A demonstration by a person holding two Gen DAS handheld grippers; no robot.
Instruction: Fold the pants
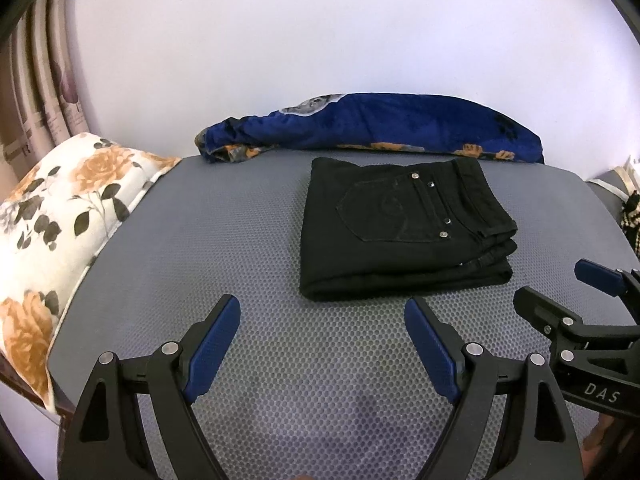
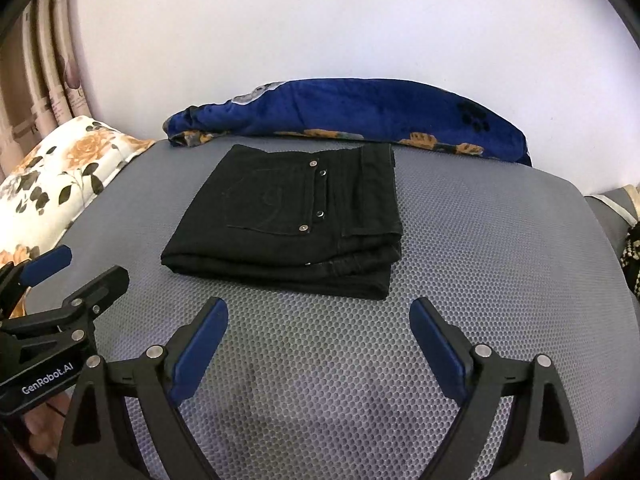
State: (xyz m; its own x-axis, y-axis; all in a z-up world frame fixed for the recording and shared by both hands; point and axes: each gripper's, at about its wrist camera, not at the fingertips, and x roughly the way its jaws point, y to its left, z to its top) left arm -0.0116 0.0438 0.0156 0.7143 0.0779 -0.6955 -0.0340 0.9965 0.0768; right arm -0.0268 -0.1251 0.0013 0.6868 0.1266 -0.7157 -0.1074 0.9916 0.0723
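Observation:
Black pants lie folded into a compact stack on the grey mesh surface, back pocket with metal rivets facing up. They also show in the right wrist view. My left gripper is open and empty, just in front of the stack's near edge. My right gripper is open and empty, also just in front of the stack. The right gripper shows at the right edge of the left wrist view, and the left gripper shows at the left edge of the right wrist view.
A blue floral blanket lies bunched along the far edge against the white wall. A white cushion with orange roses sits at the left. Curtains hang at the far left. A striped item lies at the right edge.

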